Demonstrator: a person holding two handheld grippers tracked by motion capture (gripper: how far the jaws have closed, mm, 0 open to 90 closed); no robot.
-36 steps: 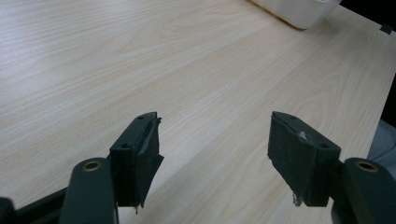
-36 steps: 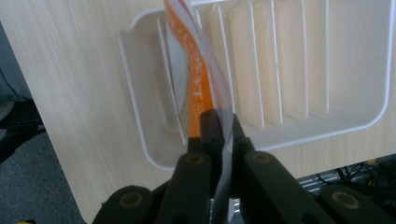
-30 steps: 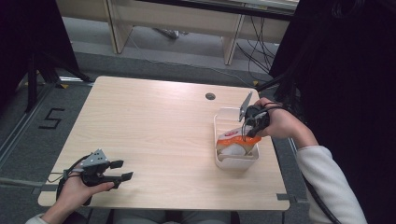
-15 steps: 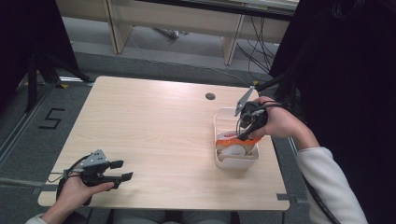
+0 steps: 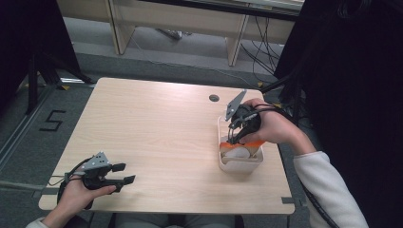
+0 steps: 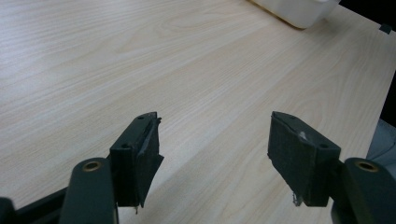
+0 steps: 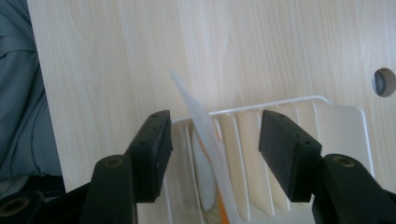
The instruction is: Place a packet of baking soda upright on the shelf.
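A white slotted rack (image 5: 240, 166) stands at the table's right side. In it stand a white plate (image 5: 236, 153) and an orange plate (image 5: 254, 142). My right gripper (image 5: 231, 137) hangs just above the rack, pointing down. Its jaws have just been opening. In the right gripper view the thin white plate (image 7: 205, 130) stands on edge in the rack (image 7: 289, 100), in line with the gap of my right gripper (image 7: 215, 128), and neither pad touches it. My left gripper (image 5: 124, 173) rests open near the table's front left corner. Nothing is between the jaws of my left gripper (image 6: 214, 126).
A round cable hole (image 5: 214, 98) lies in the tabletop behind the rack, also seen as the hole (image 7: 385, 81). The rack's corner (image 6: 299, 11) shows far off in the left gripper view. Bare wood spans the table's middle (image 5: 157, 128). The rack stands close to the table's right edge.
My right hand has shifted a little to the left over the rack, and its jaws now stand apart. The left hand has kept still.
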